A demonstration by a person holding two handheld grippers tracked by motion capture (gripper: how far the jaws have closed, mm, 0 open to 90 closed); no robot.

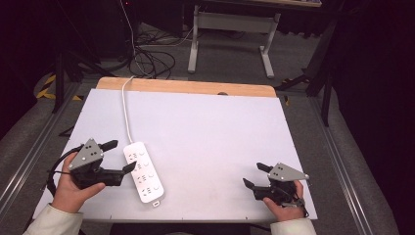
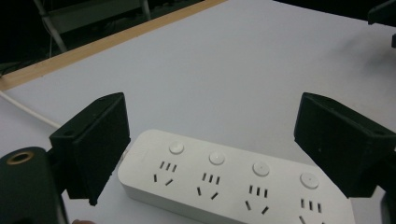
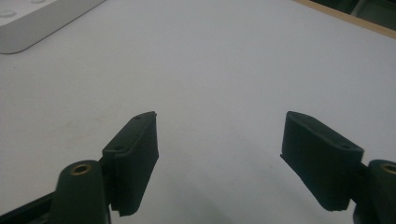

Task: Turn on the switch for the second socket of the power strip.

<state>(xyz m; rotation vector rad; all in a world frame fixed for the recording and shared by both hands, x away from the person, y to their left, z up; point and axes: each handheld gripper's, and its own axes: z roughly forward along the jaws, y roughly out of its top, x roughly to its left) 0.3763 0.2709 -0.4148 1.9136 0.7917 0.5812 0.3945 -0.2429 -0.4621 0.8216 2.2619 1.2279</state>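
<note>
Okay, left gripper (image 1: pixel 121 155) at lower left of the high view, jaws spread wide, nothing held; the nearer jaw tip sits right at the left edge of the power strip (image 1: pixel 143 171), contact unclear. In the left gripper view the left gripper (image 2: pixel 210 140) frames the power strip (image 2: pixel 233 184) between its two black jaws, strip lying just below and beyond them. Right gripper (image 1: pixel 256 175) at lower right of the high view, jaws also wide apart, empty; in the right gripper view the right gripper (image 3: pixel 219 154) has bare tabletop between the jaws.

Power strip: white, long, rounded corners, four socket sets each with a round button, lying flat, angled a bit. Its white cable (image 1: pixel 125 107) runs up toward the table's far wooden edge (image 1: pixel 186 87).

Left hand (image 1: pixel 73 186) wraps its gripper from below, light sleeve at bottom edge. Right hand (image 1: pixel 283 205) grips likewise.

White table (image 1: pixel 205 132) wide open across centre and right. Strip's near end close to the table's bottom edge.
</note>
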